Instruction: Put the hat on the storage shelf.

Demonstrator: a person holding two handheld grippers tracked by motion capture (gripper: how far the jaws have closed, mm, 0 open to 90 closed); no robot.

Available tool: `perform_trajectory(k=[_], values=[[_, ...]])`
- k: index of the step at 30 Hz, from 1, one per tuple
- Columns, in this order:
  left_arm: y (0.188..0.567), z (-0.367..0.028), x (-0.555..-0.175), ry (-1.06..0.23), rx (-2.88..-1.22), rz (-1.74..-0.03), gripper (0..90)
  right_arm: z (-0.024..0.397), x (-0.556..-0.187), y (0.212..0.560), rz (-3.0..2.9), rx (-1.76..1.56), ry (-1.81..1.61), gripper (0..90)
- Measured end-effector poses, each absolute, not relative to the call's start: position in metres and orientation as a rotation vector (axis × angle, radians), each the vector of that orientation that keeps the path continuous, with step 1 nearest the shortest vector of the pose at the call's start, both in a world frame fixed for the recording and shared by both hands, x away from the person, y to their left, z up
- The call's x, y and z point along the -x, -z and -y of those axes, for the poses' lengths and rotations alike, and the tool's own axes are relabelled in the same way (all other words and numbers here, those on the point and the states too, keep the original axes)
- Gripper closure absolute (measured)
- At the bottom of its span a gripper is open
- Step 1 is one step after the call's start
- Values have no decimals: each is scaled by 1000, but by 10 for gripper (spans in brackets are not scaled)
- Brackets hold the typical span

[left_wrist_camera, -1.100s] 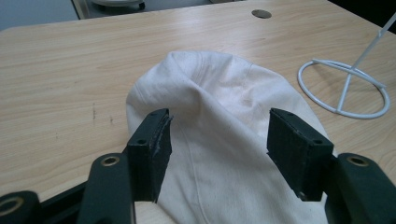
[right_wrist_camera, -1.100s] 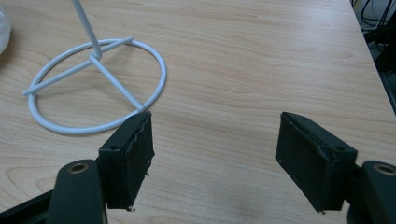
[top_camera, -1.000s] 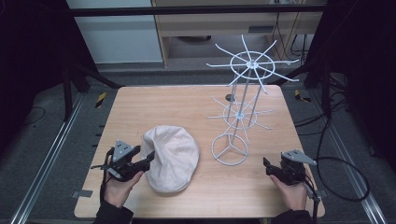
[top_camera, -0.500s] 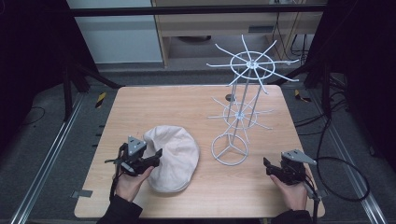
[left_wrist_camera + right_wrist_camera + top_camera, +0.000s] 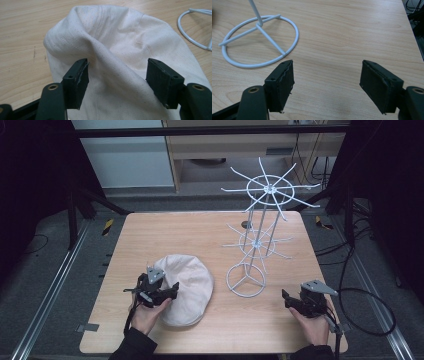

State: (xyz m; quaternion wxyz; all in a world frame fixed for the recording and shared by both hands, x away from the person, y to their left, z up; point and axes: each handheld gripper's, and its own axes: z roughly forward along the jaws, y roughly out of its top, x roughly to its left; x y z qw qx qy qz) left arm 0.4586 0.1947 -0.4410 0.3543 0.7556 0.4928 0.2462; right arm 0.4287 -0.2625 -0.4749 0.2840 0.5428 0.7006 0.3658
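Nothing hung so far, judging by the high view: cream flat cap [image 5: 186, 289] lying flat on the bench [image 5: 200, 232], white wire hat stand [image 5: 260, 227] bare on every spoke, standing just right of the cap. Grasp, lift and hanging all left to do. Left hand-held gripper [image 5: 170, 290] set over the cap's near-left edge, jaws having just been opening wider. Right hand-held gripper [image 5: 287, 298] well apart from the cap, low at the bench's near-right, beyond the stand's ring base.

Left gripper view: cap [image 5: 120, 47] bunched into a raised fold running between the two jaws, left hand-held gripper [image 5: 117, 80] released, pads clear of the cloth on both sides.

Right gripper view: right hand-held gripper [image 5: 327, 82] released and empty over bare wood, ring base of the hat stand [image 5: 259, 41] ahead and to the left.
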Motion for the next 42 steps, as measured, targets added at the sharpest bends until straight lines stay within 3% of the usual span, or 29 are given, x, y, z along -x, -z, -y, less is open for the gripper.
perform_trajectory(k=[9, 15, 28, 42], values=[[452, -197, -465, -592, -1989, -1309, 431, 262, -429, 476, -1894, -1448, -969, 268], [458, -199, -469, -527, -2004, -1327, 555, 263, -430, 477, -1894, -1449, -967, 266], [455, -204, -469, -510, -1990, -1311, 856, 264, -430, 477, -1898, -1454, -970, 266], [428, -226, -458, -499, -1864, -1227, 882, 266, -430, 477, -1899, -1459, -978, 265]])
